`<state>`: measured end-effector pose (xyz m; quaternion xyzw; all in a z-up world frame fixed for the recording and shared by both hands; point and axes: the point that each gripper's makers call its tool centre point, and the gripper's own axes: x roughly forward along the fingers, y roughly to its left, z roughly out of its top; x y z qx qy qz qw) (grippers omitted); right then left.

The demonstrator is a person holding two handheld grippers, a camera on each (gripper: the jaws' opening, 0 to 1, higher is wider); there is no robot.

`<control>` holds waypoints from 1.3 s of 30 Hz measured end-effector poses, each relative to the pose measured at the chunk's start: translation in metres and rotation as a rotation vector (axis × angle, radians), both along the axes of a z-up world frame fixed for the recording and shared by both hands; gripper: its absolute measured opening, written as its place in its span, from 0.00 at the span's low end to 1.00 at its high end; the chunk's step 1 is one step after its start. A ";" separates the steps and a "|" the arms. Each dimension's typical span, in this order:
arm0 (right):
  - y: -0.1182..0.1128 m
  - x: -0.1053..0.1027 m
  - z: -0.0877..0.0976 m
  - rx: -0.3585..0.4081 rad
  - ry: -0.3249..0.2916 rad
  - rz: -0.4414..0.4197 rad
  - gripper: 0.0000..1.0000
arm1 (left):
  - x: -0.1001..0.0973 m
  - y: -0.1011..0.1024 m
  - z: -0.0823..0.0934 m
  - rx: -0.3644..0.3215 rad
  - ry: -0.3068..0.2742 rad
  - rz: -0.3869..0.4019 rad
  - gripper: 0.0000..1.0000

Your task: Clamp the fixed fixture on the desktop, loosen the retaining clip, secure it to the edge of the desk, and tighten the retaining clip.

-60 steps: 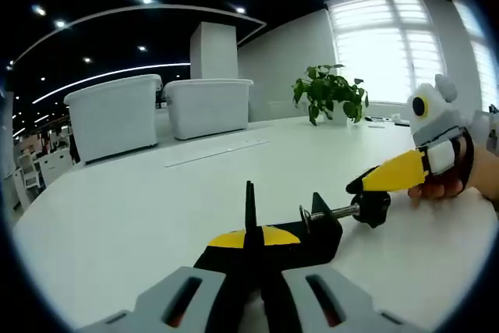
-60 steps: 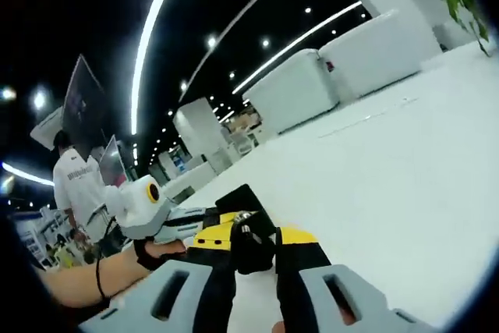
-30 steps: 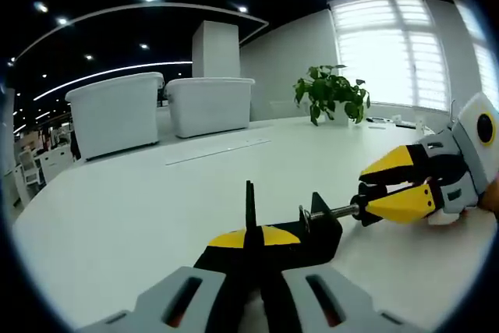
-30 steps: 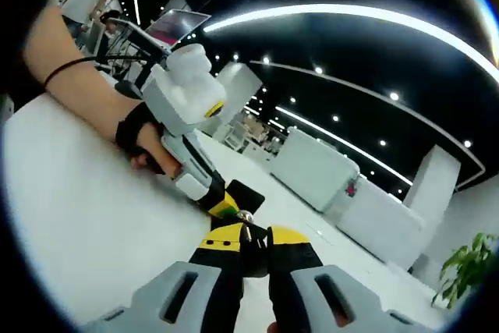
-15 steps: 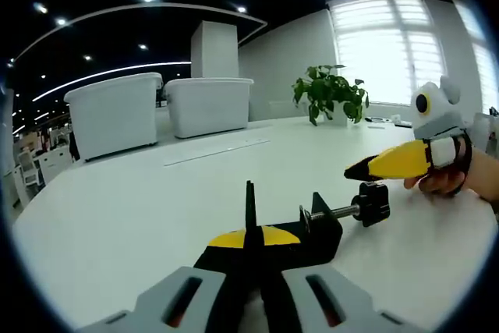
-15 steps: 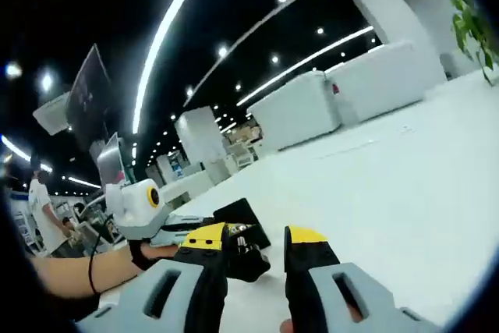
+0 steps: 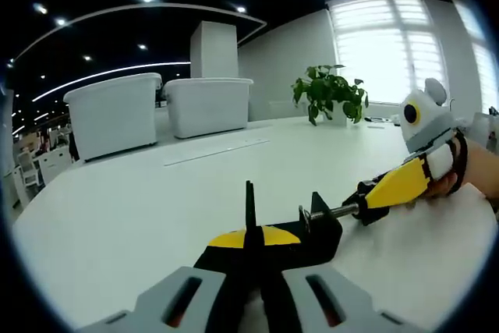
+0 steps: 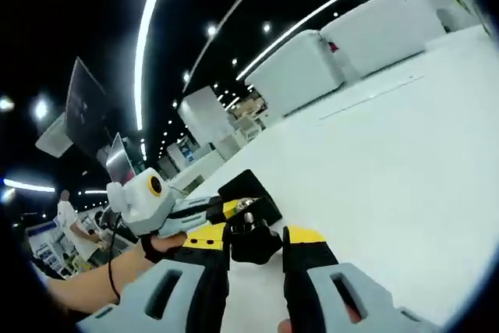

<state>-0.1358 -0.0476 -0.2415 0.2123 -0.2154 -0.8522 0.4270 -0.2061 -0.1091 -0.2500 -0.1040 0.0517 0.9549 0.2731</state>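
Right hand-held gripper back around clamp knob (jaws apart), left hand-held gripper gripping clamp

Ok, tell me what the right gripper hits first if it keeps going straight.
The black knob on the clamp's screw. It already sits between the right gripper's open jaws, so it looks like almost no travel remains.

Each gripper has grey jaw arms with dark slots and yellow-and-black tips — the left gripper and the right gripper alike. The hand wears a black strap; a thin black band circles the wrist.
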 end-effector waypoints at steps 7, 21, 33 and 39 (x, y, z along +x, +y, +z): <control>0.002 -0.003 0.006 0.172 0.285 -0.002 0.25 | 0.000 0.001 0.000 -0.001 0.000 0.000 0.05; -0.002 -0.020 0.013 0.537 0.761 -0.019 0.25 | 0.002 0.001 0.001 0.002 -0.003 0.015 0.05; 0.013 -0.041 0.027 0.260 0.487 -0.071 0.34 | 0.003 0.002 0.000 0.002 -0.002 0.003 0.05; 0.043 -0.058 0.039 -0.121 0.198 -0.189 0.34 | 0.006 0.004 0.000 0.001 -0.001 -0.002 0.05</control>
